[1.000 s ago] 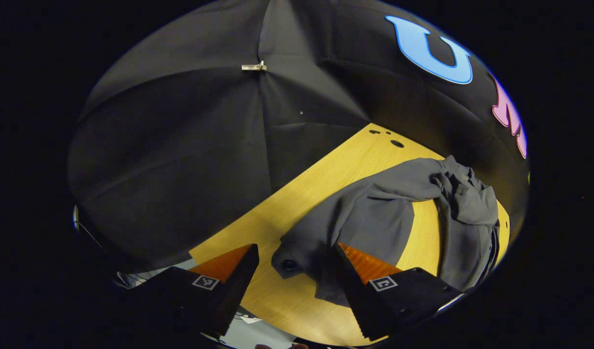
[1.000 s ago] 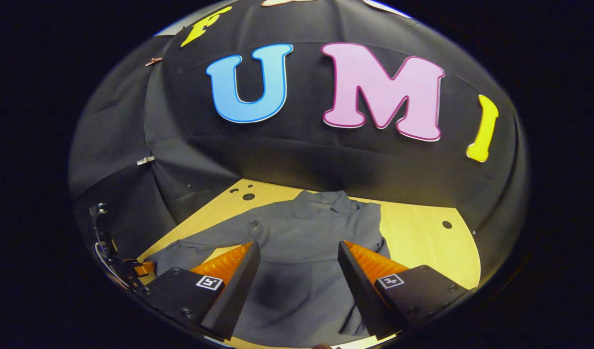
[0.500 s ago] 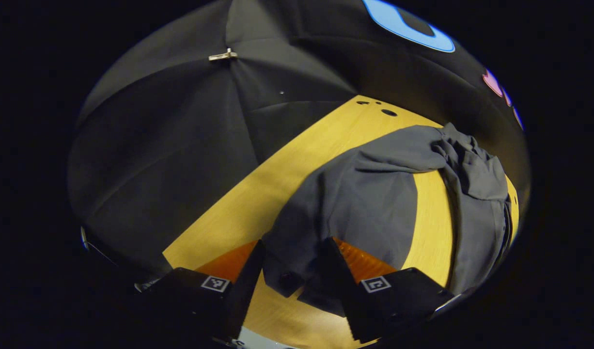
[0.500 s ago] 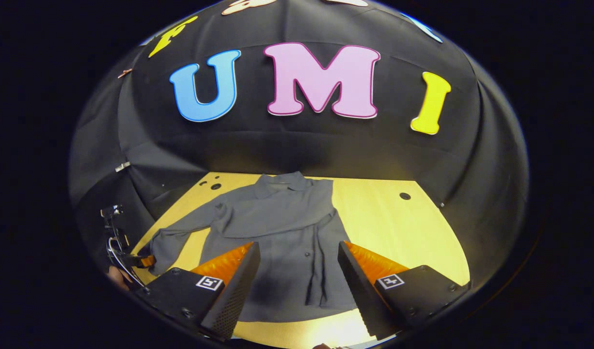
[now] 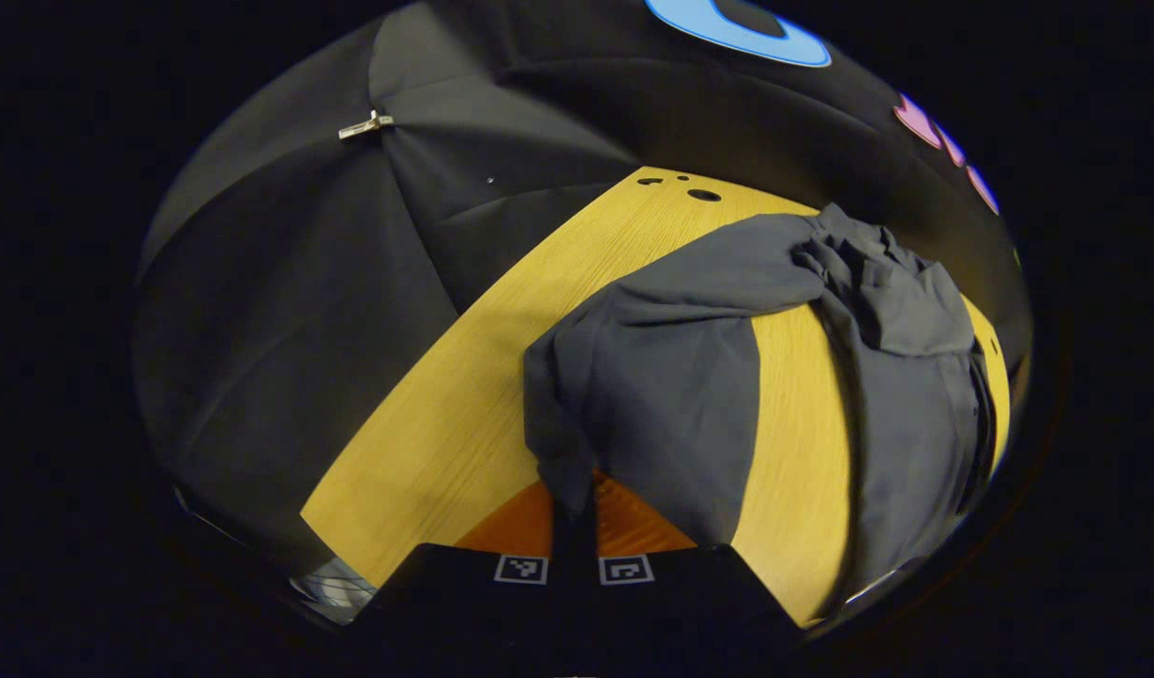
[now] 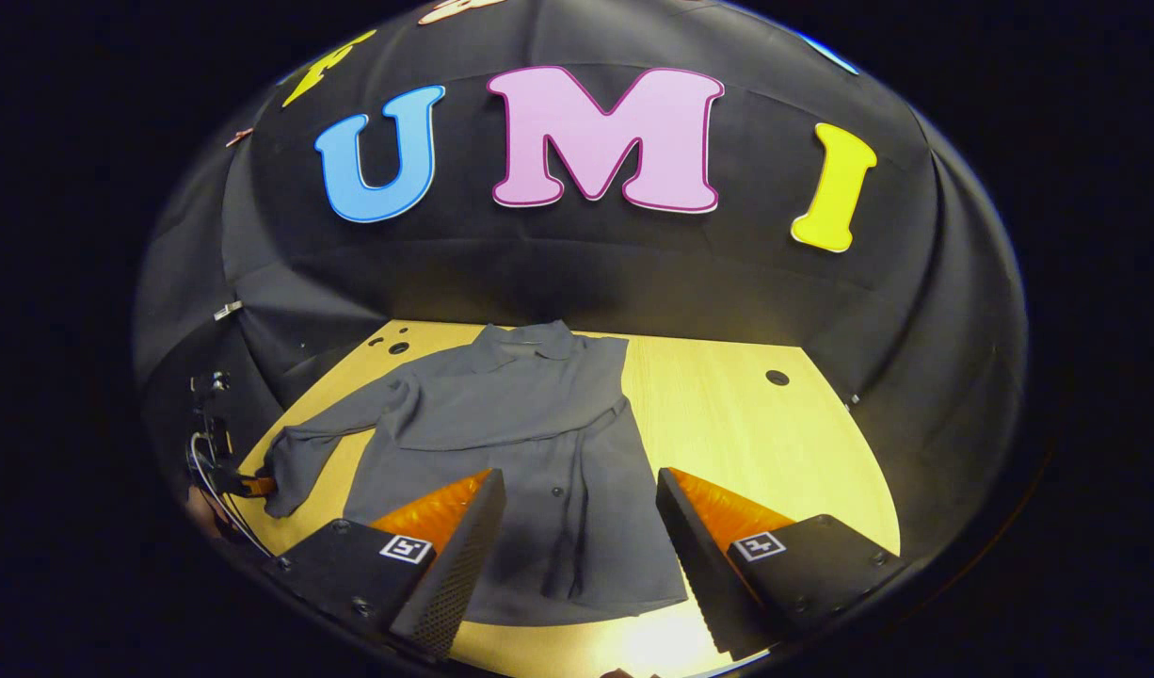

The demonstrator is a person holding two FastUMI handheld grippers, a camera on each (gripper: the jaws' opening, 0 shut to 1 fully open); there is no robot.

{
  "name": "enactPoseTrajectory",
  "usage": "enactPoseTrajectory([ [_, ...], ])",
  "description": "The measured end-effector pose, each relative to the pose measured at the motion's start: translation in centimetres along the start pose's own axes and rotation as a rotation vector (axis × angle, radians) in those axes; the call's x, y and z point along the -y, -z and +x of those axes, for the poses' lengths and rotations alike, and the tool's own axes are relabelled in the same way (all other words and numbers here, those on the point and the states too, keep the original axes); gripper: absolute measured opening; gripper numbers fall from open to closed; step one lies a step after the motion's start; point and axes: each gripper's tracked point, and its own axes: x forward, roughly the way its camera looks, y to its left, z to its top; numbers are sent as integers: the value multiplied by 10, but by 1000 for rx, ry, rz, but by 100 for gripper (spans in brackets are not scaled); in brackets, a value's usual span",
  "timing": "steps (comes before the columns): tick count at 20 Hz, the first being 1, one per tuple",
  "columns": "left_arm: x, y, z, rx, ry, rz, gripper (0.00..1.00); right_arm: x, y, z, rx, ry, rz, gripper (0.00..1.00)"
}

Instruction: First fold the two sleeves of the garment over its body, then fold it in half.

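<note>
A grey long-sleeved shirt (image 6: pixel 530 443) lies on the yellow wooden table (image 6: pixel 746 443), collar toward the back wall. One sleeve is folded across the chest. The other sleeve (image 6: pixel 299 452) stretches out to the left. My left gripper (image 5: pixel 574 513) is shut on the cuff end of that sleeve (image 5: pixel 652 386), which is lifted and drapes down over the fingers. From the right gripper view, the left gripper (image 6: pixel 257 485) sits at the table's left edge. My right gripper (image 6: pixel 577 556) stands open above the shirt's lower hem, holding nothing.
Black cloth walls close the booth at the back and sides. Small round holes (image 5: pixel 702 195) mark the table's far left corner, and another hole (image 6: pixel 777 378) sits at the far right. Bare tabletop (image 6: pixel 775 471) lies right of the shirt.
My left gripper closed on the sleeve cuff and raised it off the table. My right gripper drew back toward the front edge, still open.
</note>
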Motion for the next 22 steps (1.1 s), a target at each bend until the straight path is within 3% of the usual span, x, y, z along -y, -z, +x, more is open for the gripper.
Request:
enactPoseTrajectory([
  [4,36,-54,-26,112,72,-26,5,30,6,1,-7,26,-2,100],
  [6,72,-88,-42,146,147,-4,5,50,13,3,-10,62,28,100],
  [11,139,-168,-49,227,221,17,5,86,22,4,-28,107,85,100],
  [14,202,-218,-50,277,286,58,5,116,19,5,-21,155,113,99],
  [18,295,-244,-55,309,392,153,5,142,24,4,-28,189,156,99],
  [22,391,-235,-53,285,508,184,5,158,39,8,-62,200,170,99],
])
